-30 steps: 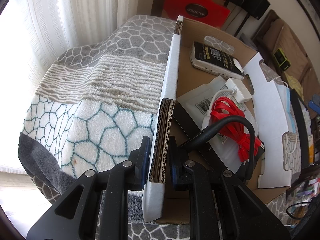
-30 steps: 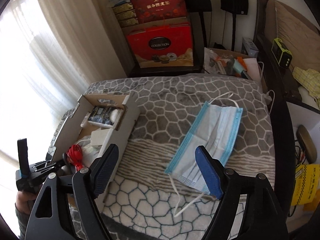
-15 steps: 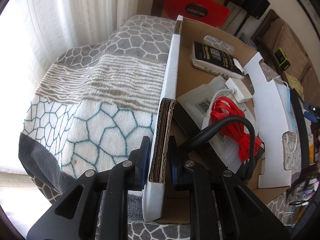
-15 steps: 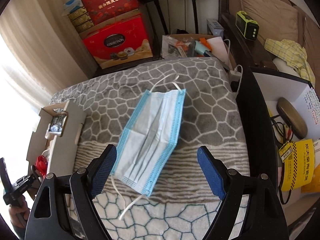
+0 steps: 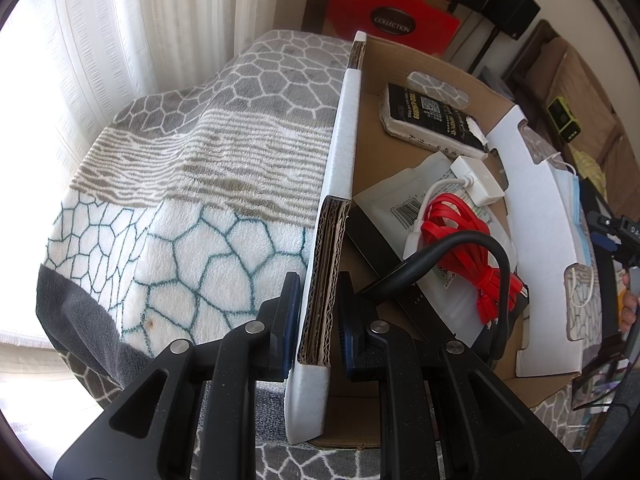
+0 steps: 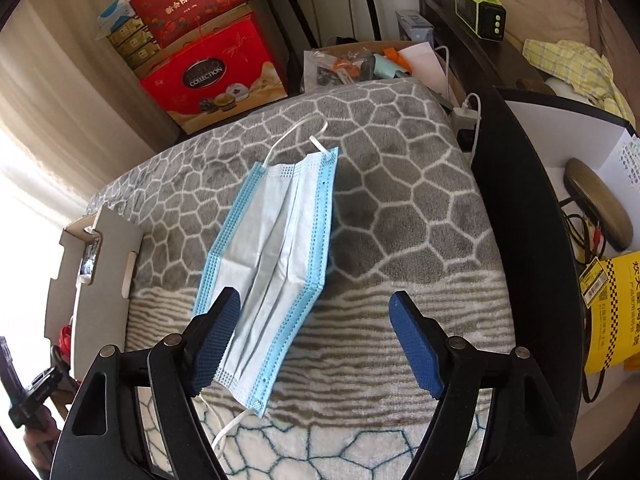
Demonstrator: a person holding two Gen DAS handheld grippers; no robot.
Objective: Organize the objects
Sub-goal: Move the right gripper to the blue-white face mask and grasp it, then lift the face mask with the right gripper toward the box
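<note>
A cardboard box (image 5: 400, 92) lies open on a patterned blanket. My left gripper (image 5: 318, 312) is shut on the box's near side wall (image 5: 336, 184). Inside lie a black packet (image 5: 432, 120), a white charger (image 5: 478, 182), a red cable (image 5: 460, 240) and a black cable (image 5: 472, 240). A blue face mask (image 6: 272, 264) lies flat on the blanket (image 6: 400, 208). My right gripper (image 6: 314, 344) is open just above the mask's near end, its left finger over the mask's edge. The box also shows in the right wrist view (image 6: 100, 264), at the left.
Red gift boxes (image 6: 212, 72) stand beyond the bed. A dark shelf edge (image 6: 516, 208) runs along the bed's right side, with a yellow bag (image 6: 616, 312) and clutter beyond it. Curtains (image 5: 120, 40) hang on the left.
My right gripper has moved closer to the mask, which now lies between and just ahead of its open fingers. The left gripper and box have not moved.
</note>
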